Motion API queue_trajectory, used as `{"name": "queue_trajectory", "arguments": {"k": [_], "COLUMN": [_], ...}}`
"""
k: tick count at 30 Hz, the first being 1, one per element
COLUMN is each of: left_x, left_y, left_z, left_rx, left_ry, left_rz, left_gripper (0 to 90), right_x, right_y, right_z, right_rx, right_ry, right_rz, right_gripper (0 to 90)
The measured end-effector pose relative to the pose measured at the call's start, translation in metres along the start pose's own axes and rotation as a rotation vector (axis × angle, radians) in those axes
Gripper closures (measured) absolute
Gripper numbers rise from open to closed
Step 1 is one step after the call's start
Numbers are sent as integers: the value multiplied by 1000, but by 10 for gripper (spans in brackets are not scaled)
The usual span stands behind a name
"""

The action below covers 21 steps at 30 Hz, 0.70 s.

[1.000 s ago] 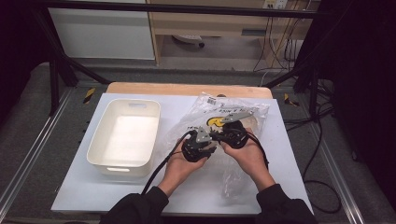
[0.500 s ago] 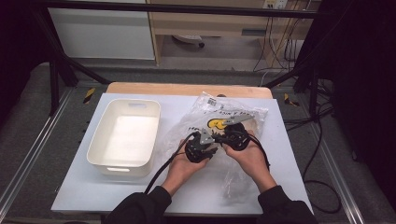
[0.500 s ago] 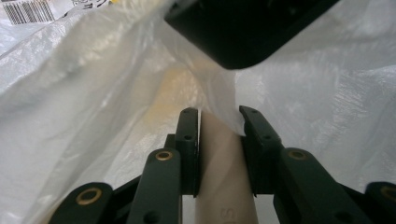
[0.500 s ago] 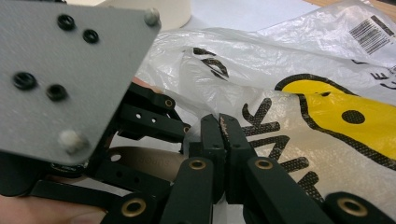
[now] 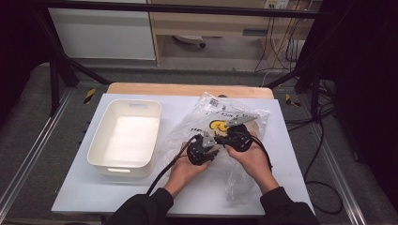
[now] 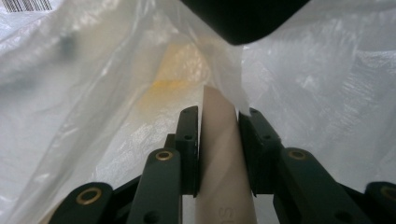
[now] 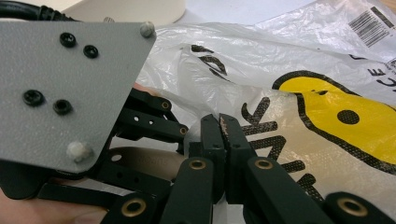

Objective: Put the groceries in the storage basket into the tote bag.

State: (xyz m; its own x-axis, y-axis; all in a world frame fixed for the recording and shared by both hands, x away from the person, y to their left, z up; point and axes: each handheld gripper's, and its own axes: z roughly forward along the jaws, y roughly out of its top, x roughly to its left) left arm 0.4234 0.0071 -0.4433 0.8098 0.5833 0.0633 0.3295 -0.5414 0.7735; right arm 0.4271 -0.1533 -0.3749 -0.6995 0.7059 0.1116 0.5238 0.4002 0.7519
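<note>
The clear plastic bag (image 5: 220, 136) with the yellow smiley print lies crumpled on the white table (image 5: 84, 197), just to the right of the white bin (image 5: 124, 138), and both grippers are at work over its near half. The likely trouble, as I judge it, is the film itself: it is thin and slippery, and the right gripper (image 7: 220, 122) has its jaws pressed together on just a pinch of it (the edge by the black lettering). A tug in the wrong direction could tear the bag or let the film slide free, and then the mouth would fall closed around the beige tube (image 6: 219, 154).

The left gripper (image 6: 218, 116), on the bin side of the bag, is clamped on that tube, one pad flat on each side, jaws only part-way in because the tube fills the gap. The tube's far end reaches into the bag's folds; how deep I cannot tell. If the tube catches on a fold there, it could drag the whole bag toward the bin rather than come cleanly away.
</note>
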Motion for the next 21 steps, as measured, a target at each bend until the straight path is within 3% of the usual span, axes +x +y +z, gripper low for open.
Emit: {"name": "queue_trajectory", "arguments": {"k": [4, 11, 21], "left_x": [-2, -2, 1], "left_y": [-1, -4, -13], "left_z": [2, 0, -38], "left_rx": [-7, -21, -53], "left_ry": [11, -24, -16], "left_rz": [2, -45, -75], "left_gripper": [700, 692, 590], "right_x": [-1, -1, 0], "right_y": [-1, -1, -4], "right_z": [-1, 0, 0], "right_rx": [4, 4, 2], "right_ry": [-9, -9, -9], "right_rz": [-3, -2, -1], "right_gripper": [900, 900, 900]}}
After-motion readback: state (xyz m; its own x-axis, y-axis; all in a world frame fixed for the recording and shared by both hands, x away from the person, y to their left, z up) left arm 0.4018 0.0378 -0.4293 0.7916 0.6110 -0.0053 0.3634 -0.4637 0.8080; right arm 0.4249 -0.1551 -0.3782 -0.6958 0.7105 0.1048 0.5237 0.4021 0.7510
